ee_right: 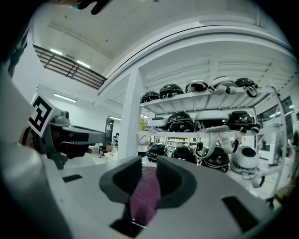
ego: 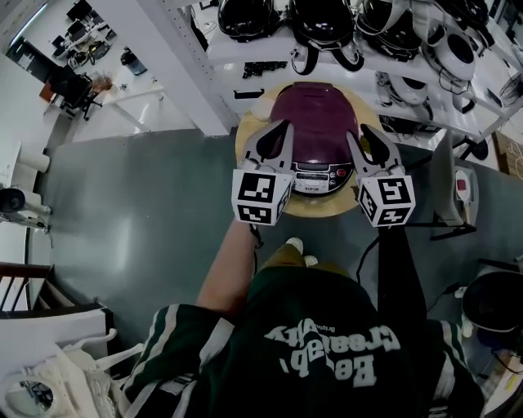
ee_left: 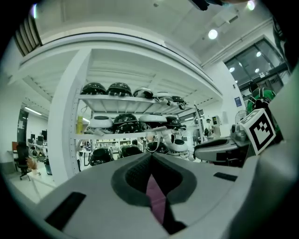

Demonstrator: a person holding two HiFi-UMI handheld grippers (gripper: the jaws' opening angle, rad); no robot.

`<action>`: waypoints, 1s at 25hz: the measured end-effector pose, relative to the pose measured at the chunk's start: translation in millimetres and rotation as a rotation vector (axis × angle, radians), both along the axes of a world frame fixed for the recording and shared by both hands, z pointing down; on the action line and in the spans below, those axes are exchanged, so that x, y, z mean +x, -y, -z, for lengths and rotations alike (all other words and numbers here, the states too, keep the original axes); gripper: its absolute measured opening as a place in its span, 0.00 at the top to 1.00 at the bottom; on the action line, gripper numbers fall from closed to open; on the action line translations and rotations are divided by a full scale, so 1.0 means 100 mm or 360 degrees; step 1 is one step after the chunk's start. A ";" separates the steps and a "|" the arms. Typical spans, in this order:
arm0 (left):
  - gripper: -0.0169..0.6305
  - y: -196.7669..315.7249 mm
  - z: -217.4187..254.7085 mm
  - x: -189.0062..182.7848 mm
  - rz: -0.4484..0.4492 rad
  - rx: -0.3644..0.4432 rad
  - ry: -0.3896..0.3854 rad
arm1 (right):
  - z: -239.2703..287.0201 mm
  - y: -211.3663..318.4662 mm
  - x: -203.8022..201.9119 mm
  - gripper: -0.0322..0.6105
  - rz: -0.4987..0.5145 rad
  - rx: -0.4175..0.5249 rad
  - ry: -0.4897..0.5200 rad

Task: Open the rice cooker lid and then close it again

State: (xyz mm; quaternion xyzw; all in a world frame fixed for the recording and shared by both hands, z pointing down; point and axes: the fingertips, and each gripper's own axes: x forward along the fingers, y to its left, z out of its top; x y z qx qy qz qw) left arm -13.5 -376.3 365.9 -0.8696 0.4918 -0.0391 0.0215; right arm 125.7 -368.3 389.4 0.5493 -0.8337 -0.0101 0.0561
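The rice cooker (ego: 313, 143) sits in the upper middle of the head view on a small round wooden table (ego: 331, 209). Its maroon lid (ego: 310, 118) is down, and the control panel (ego: 321, 175) faces the bottom of the frame. The left gripper (ego: 285, 127) lies along the cooker's left flank, and the right gripper (ego: 360, 135) lies along its right flank. Each marker cube (ego: 261, 196) is at the lower end, towards the person. In the left gripper view the left gripper (ee_left: 152, 156) has its jaw tips pressed together, and a strip of maroon lid (ee_left: 155, 200) shows through the hollow behind them. In the right gripper view the right gripper (ee_right: 149, 164) has its jaws a narrow gap apart, with the lid (ee_right: 144, 198) showing below, and I cannot see the pads pressing on it. Behind the table, a white shelf (ego: 245, 51) holds dark helmets (ego: 245, 16) along the top edge. Grey floor (ego: 139, 212) spreads to the left, and the person's dark green jersey (ego: 310, 351) fills the bottom.
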 end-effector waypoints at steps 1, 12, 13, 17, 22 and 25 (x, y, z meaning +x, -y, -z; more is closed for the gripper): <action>0.97 0.00 0.00 -0.01 0.0004 0.0006 0.0014 | -0.01 -0.01 0.00 0.90 -0.0008 -0.0005 -0.0020; 0.97 -0.14 -0.04 -0.08 -0.0014 0.0054 0.0041 | -0.03 -0.12 0.02 0.95 -0.0043 0.0029 -0.0090; 0.97 -0.16 -0.05 -0.08 -0.0022 0.0052 0.0047 | -0.03 -0.13 0.01 0.95 -0.0040 0.0032 -0.0102; 0.97 -0.18 -0.08 -0.09 -0.0039 0.0032 0.0048 | -0.06 -0.13 -0.02 0.95 -0.0040 0.0018 -0.0103; 0.97 -0.18 -0.10 -0.09 -0.0041 0.0029 0.0056 | -0.09 -0.14 -0.03 0.95 -0.0020 0.0003 -0.0111; 0.97 -0.17 -0.11 -0.07 -0.0040 0.0025 0.0058 | -0.10 -0.15 -0.03 0.95 -0.0003 -0.0011 -0.0088</action>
